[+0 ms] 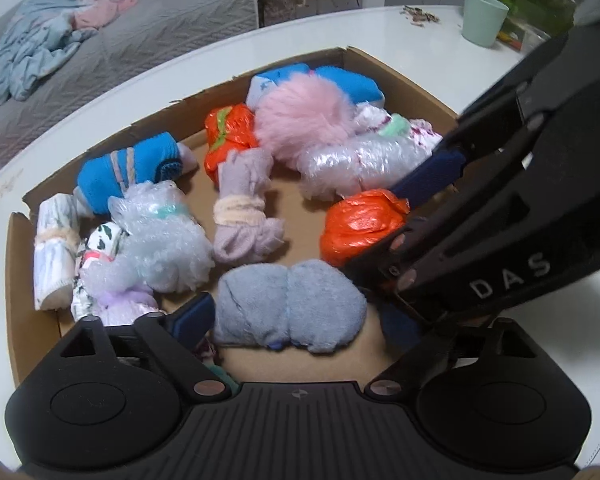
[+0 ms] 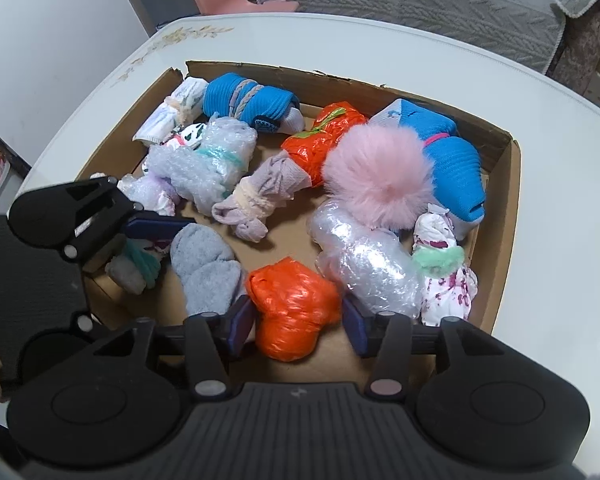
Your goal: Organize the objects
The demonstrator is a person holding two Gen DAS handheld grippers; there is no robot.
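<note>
White table (image 2: 540, 128) first, w/ the shallow cardboard box (image 2: 512, 184) sitting on it; every bundle I can see is already inside the box, nothing loose on the tabletop near it. So I'd judge the gathering mostly done and what's left is tidying the layout, since the bundles lie jumbled, not in rows.

Biggest items: the pink fur pom-pom (image 2: 378, 178) leaning on a blue knit roll (image 2: 452, 156), then a bubble-wrap roll (image 2: 364, 256) just in front of it. Grey fleece bundle (image 1: 290, 308) lies at the near edge, between the fingers of my left gripper (image 1: 296, 312), which are spread wide w/ pads clear of it, so released, not grasping. My right gripper (image 2: 298, 320) straddles an orange plastic-bag ball (image 2: 292, 308); the near pad sits about at its side, the other shows a gap, so I read it as loose around the ball, no squeeze. Smaller: a mauve sock tied w/ cream yarn (image 2: 252, 196) mid-box.

Writing: "DAS" in pale letters on the right gripper's arm, seen from the left wrist cam. Nothing else legible.
</note>
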